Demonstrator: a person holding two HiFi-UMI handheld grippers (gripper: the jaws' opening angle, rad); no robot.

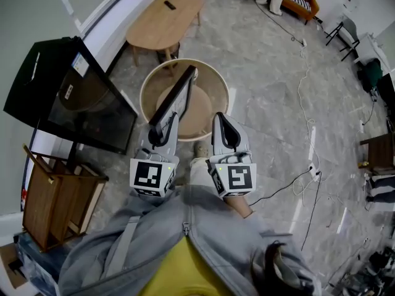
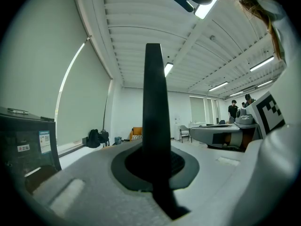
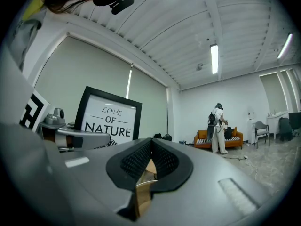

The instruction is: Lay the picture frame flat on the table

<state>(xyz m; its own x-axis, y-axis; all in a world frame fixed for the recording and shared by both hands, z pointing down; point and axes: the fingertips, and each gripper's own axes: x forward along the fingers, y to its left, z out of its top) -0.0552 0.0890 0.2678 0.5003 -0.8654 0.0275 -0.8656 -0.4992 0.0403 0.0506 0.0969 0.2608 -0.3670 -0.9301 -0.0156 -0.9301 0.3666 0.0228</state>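
A black picture frame (image 1: 175,96) stands upright on the round tan table (image 1: 217,85), seen edge-on from above. My left gripper (image 1: 159,132) is shut on the frame's near lower edge. In the left gripper view the frame's dark edge (image 2: 155,102) rises straight up from between the jaws. My right gripper (image 1: 224,127) hangs beside it to the right, over the table's near rim, shut with nothing held. The right gripper view shows the frame's front (image 3: 110,121), a white print reading "LOVE OF NATURE", with the right gripper (image 3: 150,157) closed below it.
An oval wooden table (image 1: 165,16) stands farther back. A large black panel (image 1: 74,97) leans at the left, with a wooden crate (image 1: 58,196) below it. Cables (image 1: 308,171) run over the marble floor at the right. A person (image 3: 217,134) stands by an orange sofa far off.
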